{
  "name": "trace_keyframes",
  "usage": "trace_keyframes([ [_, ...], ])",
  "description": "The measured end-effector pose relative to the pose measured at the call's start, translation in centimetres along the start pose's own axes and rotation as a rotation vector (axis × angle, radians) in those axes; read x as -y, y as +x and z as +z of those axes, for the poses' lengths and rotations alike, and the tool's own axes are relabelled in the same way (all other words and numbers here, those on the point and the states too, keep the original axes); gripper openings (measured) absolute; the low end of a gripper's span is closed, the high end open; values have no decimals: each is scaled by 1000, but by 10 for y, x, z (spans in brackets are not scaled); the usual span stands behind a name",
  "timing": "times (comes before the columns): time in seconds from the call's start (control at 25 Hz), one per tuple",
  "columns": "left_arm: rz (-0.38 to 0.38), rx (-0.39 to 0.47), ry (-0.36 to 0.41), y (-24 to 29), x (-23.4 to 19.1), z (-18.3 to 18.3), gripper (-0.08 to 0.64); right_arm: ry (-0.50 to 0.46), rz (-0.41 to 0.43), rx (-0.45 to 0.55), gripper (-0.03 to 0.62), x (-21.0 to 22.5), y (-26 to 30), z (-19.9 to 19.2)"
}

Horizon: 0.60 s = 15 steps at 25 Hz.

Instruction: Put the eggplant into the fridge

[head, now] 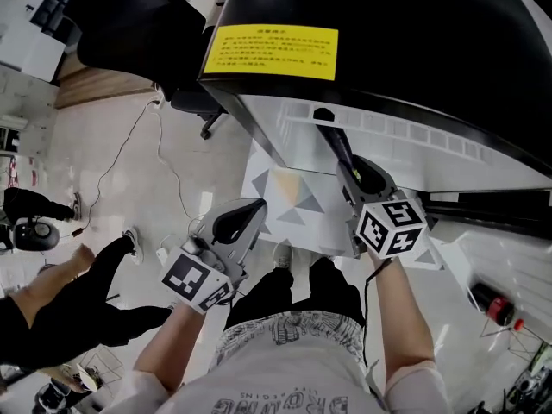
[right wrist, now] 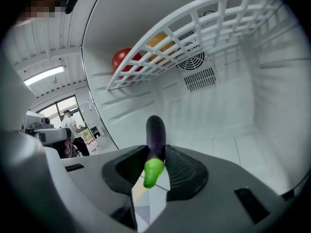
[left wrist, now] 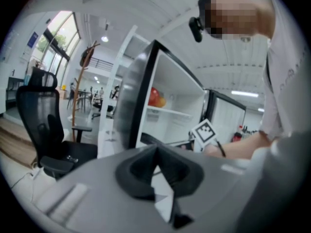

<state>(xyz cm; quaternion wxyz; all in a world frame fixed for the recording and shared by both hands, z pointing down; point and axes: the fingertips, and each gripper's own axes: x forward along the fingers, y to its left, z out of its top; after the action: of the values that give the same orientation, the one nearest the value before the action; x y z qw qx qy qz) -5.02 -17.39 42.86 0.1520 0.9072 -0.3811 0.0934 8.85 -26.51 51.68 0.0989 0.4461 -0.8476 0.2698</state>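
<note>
A dark purple eggplant with a green stem end is clamped between the pads of my right gripper. Its tip points into the white fridge, below a white wire shelf. From the head view the eggplant reaches past the fridge's front edge, with the right gripper just behind it. The black fridge door stands open above. My left gripper hangs lower left of the fridge, over the floor. In its own view the left gripper is shut with nothing in it.
A red fruit and a yellow one lie on the wire shelf. A patterned mat lies before the fridge. A black office chair stands left of the door. Another person crouches at the left, near floor cables.
</note>
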Motion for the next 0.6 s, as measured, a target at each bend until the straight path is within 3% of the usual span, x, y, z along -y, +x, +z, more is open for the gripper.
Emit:
trace_keyframes([
  [0.2,26,3,-3,3,-7,-7,8,-20,-8,-10,121,11,21,-7],
  [0.6,44,13,-11,8,-7,-16,8,-168,-55,-51,121,23,52,-7],
])
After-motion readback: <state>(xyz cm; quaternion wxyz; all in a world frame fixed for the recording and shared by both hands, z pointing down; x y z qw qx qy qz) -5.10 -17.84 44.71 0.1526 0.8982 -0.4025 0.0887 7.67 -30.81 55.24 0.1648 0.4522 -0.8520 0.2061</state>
